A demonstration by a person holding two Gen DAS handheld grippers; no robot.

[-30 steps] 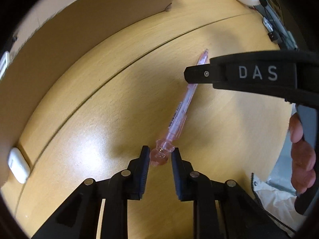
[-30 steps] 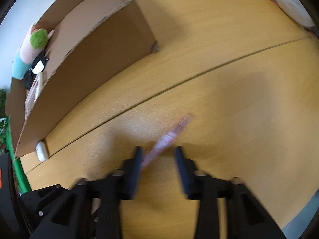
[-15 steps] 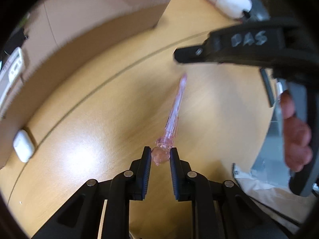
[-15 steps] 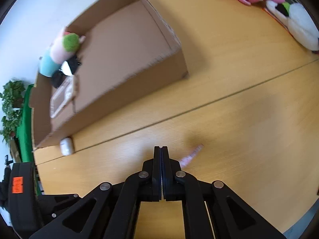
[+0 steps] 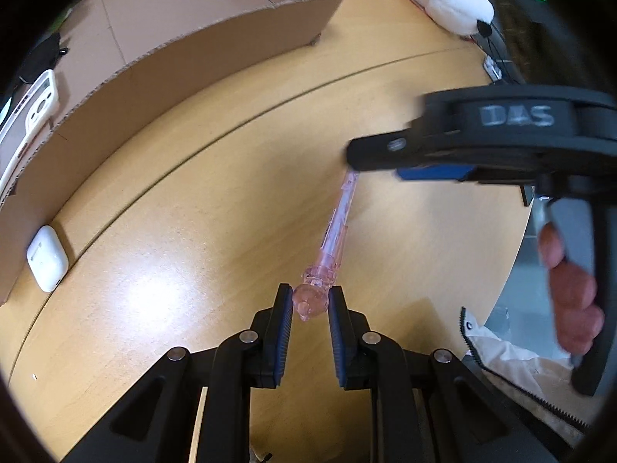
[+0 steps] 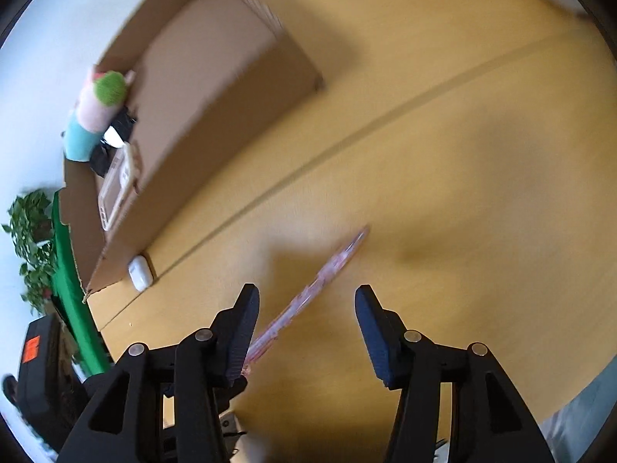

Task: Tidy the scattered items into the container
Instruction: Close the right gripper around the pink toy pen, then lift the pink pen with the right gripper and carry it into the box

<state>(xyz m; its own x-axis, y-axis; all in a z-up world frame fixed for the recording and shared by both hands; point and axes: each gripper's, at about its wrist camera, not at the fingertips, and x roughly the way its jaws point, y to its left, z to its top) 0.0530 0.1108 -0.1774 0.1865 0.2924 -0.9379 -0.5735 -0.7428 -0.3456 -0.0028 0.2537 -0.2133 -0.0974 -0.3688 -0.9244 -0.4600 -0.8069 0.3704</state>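
Note:
A pink translucent pen (image 5: 334,231) points away from me over the wooden table. My left gripper (image 5: 308,305) is shut on its rounded cap end (image 5: 308,303). My right gripper (image 6: 306,308) is open, its jaws wide apart, above the pen (image 6: 327,270), which runs between them close to the left finger (image 6: 243,324). The right gripper's body (image 5: 482,135) hangs over the pen's far tip in the left wrist view. The cardboard box (image 5: 173,46) (image 6: 216,88) stands at the back left.
A white earbud case (image 5: 47,258) (image 6: 139,274) lies against the box's near wall. The box holds a white remote (image 5: 27,123), a clear case (image 6: 115,189) and a plush toy (image 6: 100,104). A white plush (image 5: 451,4) lies at the far right.
My right gripper has opened from fully shut and now straddles the pen. My left gripper stays shut on the pen's cap end and has lifted it slightly.

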